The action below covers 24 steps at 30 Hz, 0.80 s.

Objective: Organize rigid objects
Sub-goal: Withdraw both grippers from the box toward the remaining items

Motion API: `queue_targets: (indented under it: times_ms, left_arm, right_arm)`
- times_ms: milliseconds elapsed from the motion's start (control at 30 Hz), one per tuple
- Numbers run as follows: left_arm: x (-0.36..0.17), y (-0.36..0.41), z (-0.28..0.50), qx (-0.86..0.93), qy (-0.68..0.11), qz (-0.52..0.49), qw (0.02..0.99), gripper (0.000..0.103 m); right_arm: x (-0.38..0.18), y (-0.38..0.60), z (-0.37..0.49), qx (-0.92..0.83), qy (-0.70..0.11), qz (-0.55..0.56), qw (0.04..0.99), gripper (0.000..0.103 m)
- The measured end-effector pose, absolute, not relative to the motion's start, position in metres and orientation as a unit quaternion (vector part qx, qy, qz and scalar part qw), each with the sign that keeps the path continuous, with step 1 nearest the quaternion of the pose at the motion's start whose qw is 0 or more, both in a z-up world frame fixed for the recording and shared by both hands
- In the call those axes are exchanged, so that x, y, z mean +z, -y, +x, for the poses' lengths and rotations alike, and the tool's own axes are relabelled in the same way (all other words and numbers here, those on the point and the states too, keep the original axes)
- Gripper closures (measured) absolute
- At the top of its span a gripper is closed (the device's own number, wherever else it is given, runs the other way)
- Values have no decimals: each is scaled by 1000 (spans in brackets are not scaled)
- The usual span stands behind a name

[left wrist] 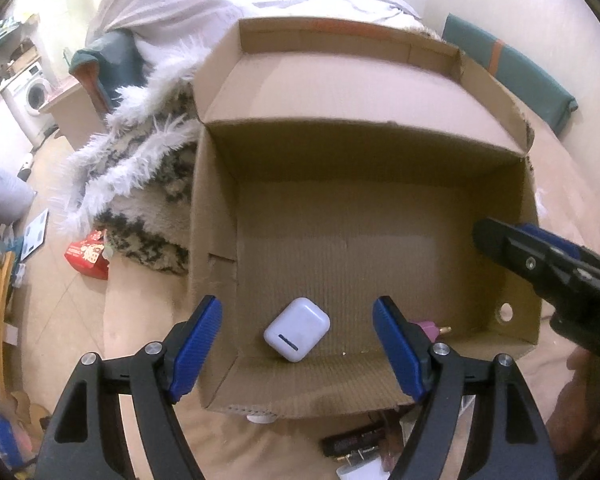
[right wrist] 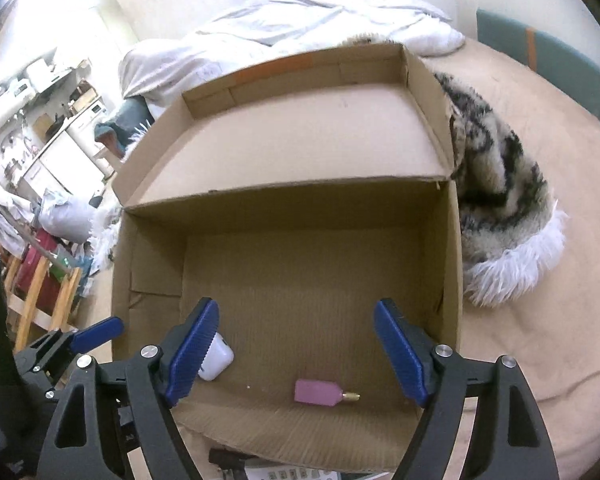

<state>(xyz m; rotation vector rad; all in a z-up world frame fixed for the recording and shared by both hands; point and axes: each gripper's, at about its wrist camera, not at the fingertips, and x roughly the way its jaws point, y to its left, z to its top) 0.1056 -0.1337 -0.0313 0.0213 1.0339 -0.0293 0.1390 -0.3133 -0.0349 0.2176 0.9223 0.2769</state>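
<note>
So far I have two things lying in the cardboard box [left wrist: 220,208]: the white earbuds case [left wrist: 297,329], flat on the floor of the box close to its near wall, and a small pink tag-shaped piece with a brass tip [right wrist: 320,392], also by the near wall and off to the right of the case, the two apart and not touching. My left gripper [left wrist: 298,344] hangs over the near edge of the box with its blue pads spread wide and nothing between them; the case sits below the gap, but I am not gripping it. My right gripper [right wrist: 296,354] is likewise spread and empty, poised above the pink piece, and its left pad partly hides the case in that view. I would judge the job as begun but far from finished (most of the box floor is bare, and the lid flap stands open at the back). Just outside the near wall, on the beige bedding [right wrist: 540,320], I can make out more items waiting: a dark plug-like object [left wrist: 350,446] with metal prongs, something white beside it, and a small white round thing tucked under the box edge; what exactly they are I cannot tell. Those look like the next candidates to go in.
</note>
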Motion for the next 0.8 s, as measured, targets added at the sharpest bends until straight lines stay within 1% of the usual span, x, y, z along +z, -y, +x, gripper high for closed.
queue_targets:
  times_ms: [133, 367, 800]
  left_arm:
    - [-20, 120, 96, 0, -487, 9, 873, 27]
    - [-12, 90, 70, 21, -491, -31, 871, 27]
    - [-25, 52, 33, 63, -516, -74, 851, 27]
  right_arm:
    - [-24, 317, 123, 135, -433, 110, 884, 18]
    - [-6, 317, 88, 160, -417, 96, 890, 18]
    - [-27, 326, 40, 134, -449, 111, 877, 18]
